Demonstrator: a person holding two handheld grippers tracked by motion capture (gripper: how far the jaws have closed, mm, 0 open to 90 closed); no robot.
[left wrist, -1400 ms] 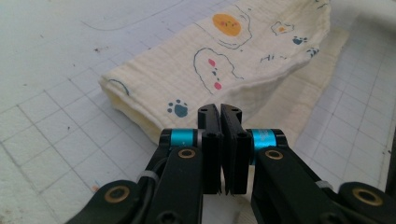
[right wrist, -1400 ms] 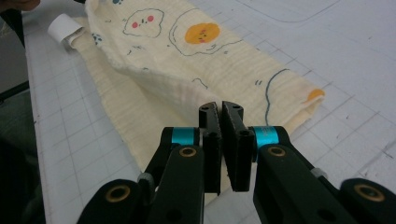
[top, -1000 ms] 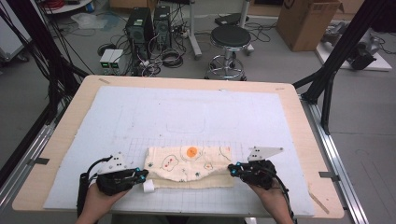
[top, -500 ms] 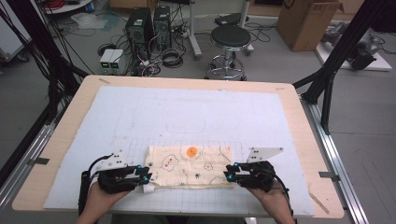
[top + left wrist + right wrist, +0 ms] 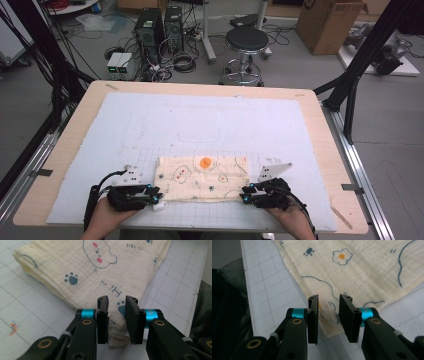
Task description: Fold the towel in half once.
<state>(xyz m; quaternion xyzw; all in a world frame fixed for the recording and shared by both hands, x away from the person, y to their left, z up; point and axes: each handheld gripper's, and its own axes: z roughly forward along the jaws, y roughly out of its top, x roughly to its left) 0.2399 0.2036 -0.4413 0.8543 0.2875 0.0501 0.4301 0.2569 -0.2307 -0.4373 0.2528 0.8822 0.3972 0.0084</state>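
Both hand-held grippers sit at the near edge of the bench, one at each near corner of a folded cloth. On the person's left, the left hand-held gripper (image 5: 156,201) has its jaws a little apart; they have just opened from shut and eased back slightly, and in the left gripper view (image 5: 116,317) the layered corner of the cloth (image 5: 100,272) lies in the gap between them, with no pad pressing on it. On the other side, the right hand-held gripper (image 5: 245,197) stands the same way: its jaws have just opened, and in the right gripper view (image 5: 328,317) the cloth's (image 5: 362,272) near corner lies under the gap, unpinched.

That cloth (image 5: 202,178) is pale yellow muslin, printed with blue outlines, paw marks and fried eggs, and it lies flat as a wide rectangle on the gridded white mat (image 5: 210,120) covering the bench (image 5: 320,107). Its long near edge runs between the two grippers.

Beyond the bench, on the floor, stand a round black stool (image 5: 247,41), two computer towers (image 5: 159,22) among cables, and a cardboard box (image 5: 330,20).
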